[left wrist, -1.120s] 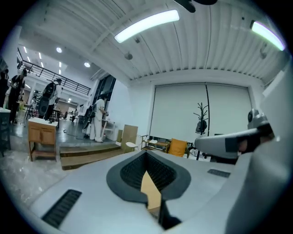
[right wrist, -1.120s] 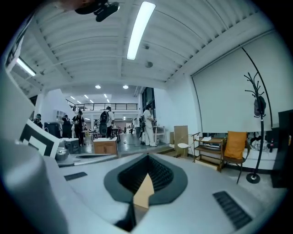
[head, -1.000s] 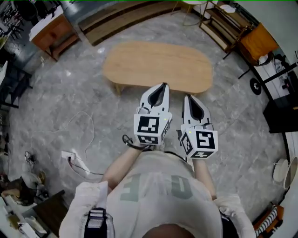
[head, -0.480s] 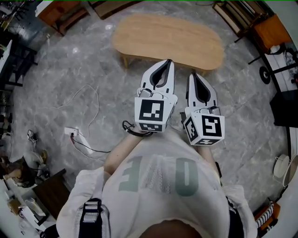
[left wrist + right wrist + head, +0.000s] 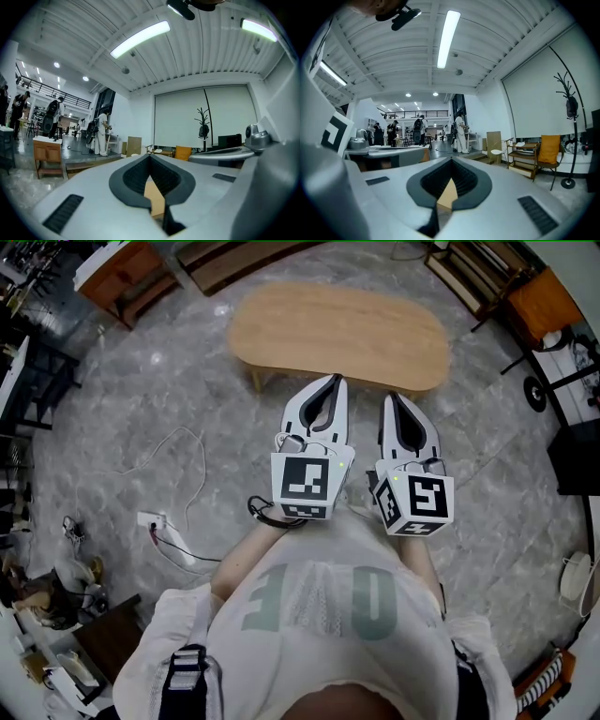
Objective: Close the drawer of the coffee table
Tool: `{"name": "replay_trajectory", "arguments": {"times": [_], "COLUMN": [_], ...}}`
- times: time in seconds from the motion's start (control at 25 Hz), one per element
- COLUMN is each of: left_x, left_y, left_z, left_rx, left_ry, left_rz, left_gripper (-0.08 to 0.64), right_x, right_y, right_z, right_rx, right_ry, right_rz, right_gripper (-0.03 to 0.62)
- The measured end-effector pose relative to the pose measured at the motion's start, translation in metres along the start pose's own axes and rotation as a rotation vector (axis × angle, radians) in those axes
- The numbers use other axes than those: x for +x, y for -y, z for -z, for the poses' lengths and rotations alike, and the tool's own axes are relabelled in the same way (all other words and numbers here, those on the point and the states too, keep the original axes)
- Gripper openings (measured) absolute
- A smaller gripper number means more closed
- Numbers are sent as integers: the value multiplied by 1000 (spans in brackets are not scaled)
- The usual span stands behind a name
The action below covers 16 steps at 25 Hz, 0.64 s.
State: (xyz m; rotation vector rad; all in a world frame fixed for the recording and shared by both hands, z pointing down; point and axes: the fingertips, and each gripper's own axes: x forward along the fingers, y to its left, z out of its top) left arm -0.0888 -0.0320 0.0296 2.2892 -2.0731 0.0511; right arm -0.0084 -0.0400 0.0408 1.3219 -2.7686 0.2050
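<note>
A grey marbled floor (image 5: 112,399) runs through an open hall, with a white cable (image 5: 200,457) trailing across it at the left. The oval wooden table (image 5: 337,329) stands on thin legs just ahead of the person, its top bare. The drawer cannot be seen from above, so I cannot tell which side it opens on or how far it stands out.

The left hand-held gripper (image 5: 332,381) and the right hand-held gripper (image 5: 392,397) are held side by side, pointing about level towards the near edge of the table and clear of it. Both are clenched, jaws together with nothing between them. In each gripper view only a sliver of tan wood shows past the closed tips (image 5: 150,157) (image 5: 451,161).

The drawer is probably stiff, light wood on runners, so it should slide under a steady push and needs no grasp. Closed tips pressed flat on the middle of its front would keep it from skewing. The table looks light enough to shift on this smooth floor if shoved hard.
</note>
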Motion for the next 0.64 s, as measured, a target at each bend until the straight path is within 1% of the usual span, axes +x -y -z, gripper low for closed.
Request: {"name": "replay_trajectory", "arguments": {"times": [0.2,0.44,0.64], "left_x": [-3,-6,-4], "left_y": [-10,-20,-27], "left_z": [4,10,14], "left_rx": [1,3,8], "left_ry": [-7,-27,-42], "left_rz": [-22,-35,-53], "left_gripper": [7,8,8], "right_x": [0,1,0], "right_y": [-2,13,21], "right_z": [4,12,14], "right_rx": [-4,19,45], "right_ry": [-8,-28,-27], "right_rz": [-3,36,52], "right_gripper": [6,6,6]}}
